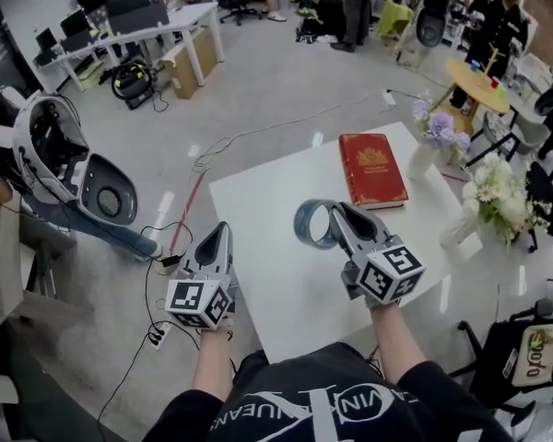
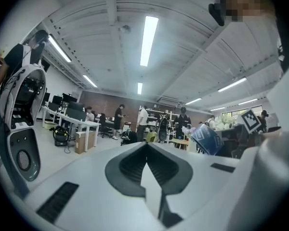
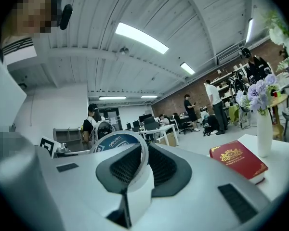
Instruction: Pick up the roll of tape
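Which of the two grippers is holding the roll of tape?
The right gripper: its jaws clamp the roll of tape. The left gripper is shut on nothing.

Black shirt [image 1: 286, 380], white lettering [image 1: 306, 411], grey grippers [image 1: 223, 232] [image 1: 337, 214]

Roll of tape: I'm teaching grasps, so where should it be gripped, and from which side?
Pinch its wall, one of the fingers through the hole, one outside, coming edge-on at the rim. The roll of tape is an open ring, and the right gripper holds it that way.

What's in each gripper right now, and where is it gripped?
Right gripper: blue-labelled roll of tape, pinched across its ring wall. Left gripper: nothing, jaws shut.
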`<state>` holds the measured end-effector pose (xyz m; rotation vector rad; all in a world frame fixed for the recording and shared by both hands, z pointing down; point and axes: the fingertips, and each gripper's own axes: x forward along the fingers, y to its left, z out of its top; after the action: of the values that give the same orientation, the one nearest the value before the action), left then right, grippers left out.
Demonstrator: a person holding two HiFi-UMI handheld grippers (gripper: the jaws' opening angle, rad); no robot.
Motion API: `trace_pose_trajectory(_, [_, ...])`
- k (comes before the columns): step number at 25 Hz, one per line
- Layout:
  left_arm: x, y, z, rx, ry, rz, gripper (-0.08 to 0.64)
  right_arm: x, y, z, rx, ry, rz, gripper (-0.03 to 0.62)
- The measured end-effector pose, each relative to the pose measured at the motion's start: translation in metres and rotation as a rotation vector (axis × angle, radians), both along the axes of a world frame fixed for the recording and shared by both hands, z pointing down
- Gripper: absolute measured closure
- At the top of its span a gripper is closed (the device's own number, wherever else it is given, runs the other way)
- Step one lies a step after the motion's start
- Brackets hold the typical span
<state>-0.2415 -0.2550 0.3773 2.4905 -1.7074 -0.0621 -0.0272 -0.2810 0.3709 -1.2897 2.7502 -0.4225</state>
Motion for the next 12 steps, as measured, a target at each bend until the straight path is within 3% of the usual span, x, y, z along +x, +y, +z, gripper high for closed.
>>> trace_pose_trajectory(12, [-0.008, 0.001, -0.02, 0.03, -0.005, -0.01, 0.561, 0.002, -0.004, -0.018, 0.027, -0.047, -0.001, 0.528])
